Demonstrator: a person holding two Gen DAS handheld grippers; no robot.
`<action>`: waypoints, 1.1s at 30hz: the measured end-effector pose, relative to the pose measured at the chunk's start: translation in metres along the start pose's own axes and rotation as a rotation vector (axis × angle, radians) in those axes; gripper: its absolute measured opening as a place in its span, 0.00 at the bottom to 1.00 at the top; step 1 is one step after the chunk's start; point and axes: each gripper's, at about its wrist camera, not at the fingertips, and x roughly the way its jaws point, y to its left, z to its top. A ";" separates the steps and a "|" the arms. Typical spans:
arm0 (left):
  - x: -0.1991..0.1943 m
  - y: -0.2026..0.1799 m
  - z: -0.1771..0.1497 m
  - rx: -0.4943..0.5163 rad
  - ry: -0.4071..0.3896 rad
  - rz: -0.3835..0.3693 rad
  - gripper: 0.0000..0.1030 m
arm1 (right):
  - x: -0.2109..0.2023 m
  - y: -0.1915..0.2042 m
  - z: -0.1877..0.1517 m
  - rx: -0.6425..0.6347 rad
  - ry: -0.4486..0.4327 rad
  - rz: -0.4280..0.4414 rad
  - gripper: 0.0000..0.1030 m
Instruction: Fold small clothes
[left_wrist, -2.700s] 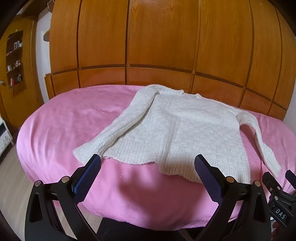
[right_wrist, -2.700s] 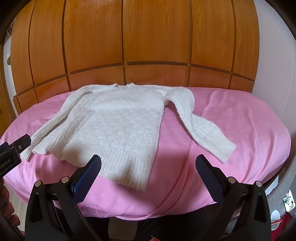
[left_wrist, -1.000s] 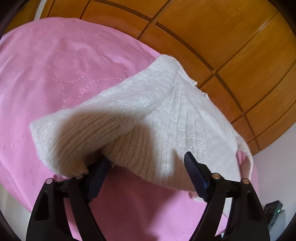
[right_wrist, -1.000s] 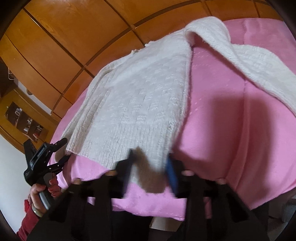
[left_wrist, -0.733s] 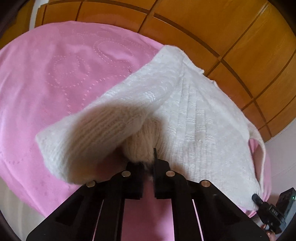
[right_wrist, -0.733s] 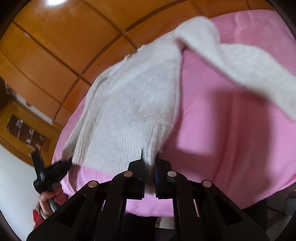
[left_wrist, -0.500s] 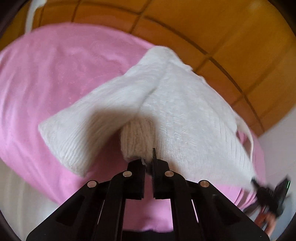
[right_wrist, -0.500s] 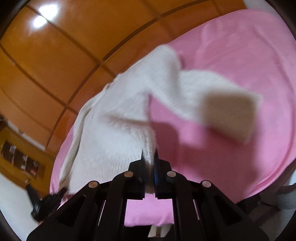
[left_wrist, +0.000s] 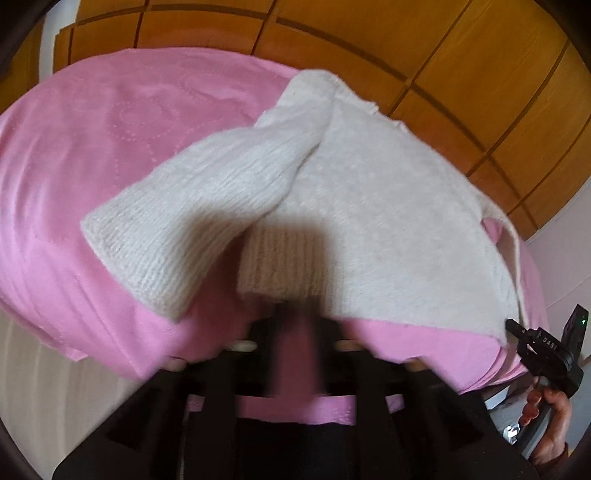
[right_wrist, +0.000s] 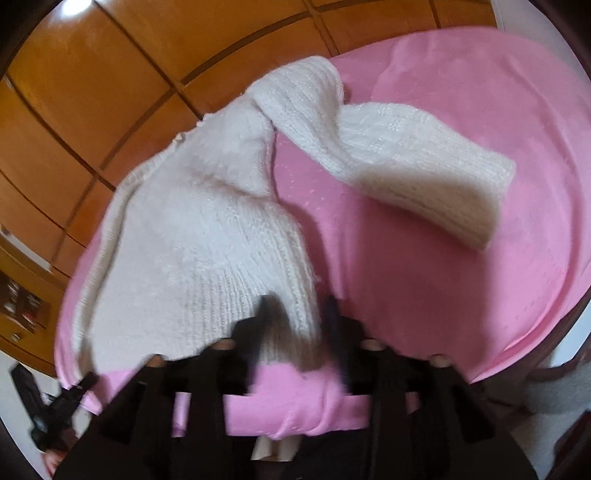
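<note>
Nearest the left wrist camera, the left gripper (left_wrist: 295, 325) is blurred and its jaws are opening; the ribbed hem corner of the white knit sweater (left_wrist: 388, 221) lies just ahead of them, and no pad presses on it. In the same view the right gripper (left_wrist: 532, 345) shows at the far right edge, a hand (left_wrist: 546, 417) around its grip, close to the other hem corner.

From the right wrist view, that gripper's jaws are also opening, and the sweater's hem edge sits in the gap between the blurred fingers (right_wrist: 266, 317); whether they touch it I cannot tell.

The sweater is cream-white, chunky, with ribbed cuffs and hem and a textured body. It lies on a pink bedspread (left_wrist: 92, 147) stitched with dotted patterns, its hem at the near edge and its neckline towards the far side. One sleeve (left_wrist: 207, 206) fans out diagonally towards the near left, cuff resting on the pink cloth. The other sleeve (right_wrist: 406, 158) bends at the shoulder and runs out to the right, its cuff flat on the spread.

Beyond the bed stands a panelled wooden wall (left_wrist: 406, 37). A wooden shelf unit (right_wrist: 22, 306) shows at the left edge of the right wrist view; its contents are too blurred to make out.
</note>
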 end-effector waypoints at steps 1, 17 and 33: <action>-0.005 -0.001 -0.001 -0.006 -0.028 0.000 0.85 | -0.003 0.002 0.002 0.004 -0.010 -0.010 0.61; -0.018 0.088 0.010 -0.448 -0.116 0.048 0.91 | -0.006 0.086 -0.018 -0.497 -0.260 -0.276 0.98; -0.022 0.120 0.007 -0.589 -0.118 -0.021 0.51 | 0.070 0.099 0.045 -0.563 -0.262 -0.339 0.98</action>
